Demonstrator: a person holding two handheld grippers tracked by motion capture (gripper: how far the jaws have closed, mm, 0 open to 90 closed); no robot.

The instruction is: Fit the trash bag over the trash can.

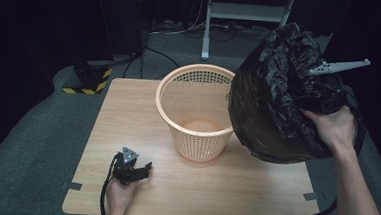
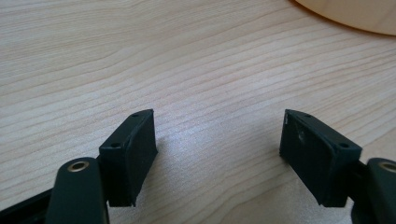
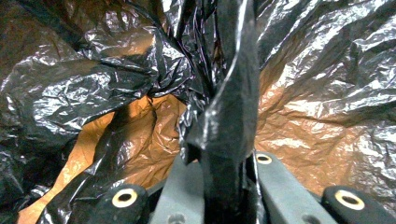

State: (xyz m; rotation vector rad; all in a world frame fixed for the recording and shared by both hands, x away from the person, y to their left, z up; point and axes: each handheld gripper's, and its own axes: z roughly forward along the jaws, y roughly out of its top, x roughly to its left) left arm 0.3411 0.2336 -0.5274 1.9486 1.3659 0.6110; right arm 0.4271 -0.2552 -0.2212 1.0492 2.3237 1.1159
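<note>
The right gripper [image 1: 300,89], clamped on a black bag [image 1: 273,107], hangs beside the basket [image 1: 195,113] mid-desk [image 1: 127,133]; the left gripper [image 1: 142,170] rests spread near the front edge.

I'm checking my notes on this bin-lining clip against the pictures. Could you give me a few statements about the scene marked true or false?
1. The right hand-held gripper is shut on the black bag. True.
2. The basket lies tipped on its side. False: it stands upright on the table.
3. The left hand-held gripper has its jaws open with nothing between them. True.
4. The bag already lines the basket. False: it is held up in the air to the basket's right.
5. The left hand-held gripper is inside the basket. False: it is low over the table, near the front edge.
</note>
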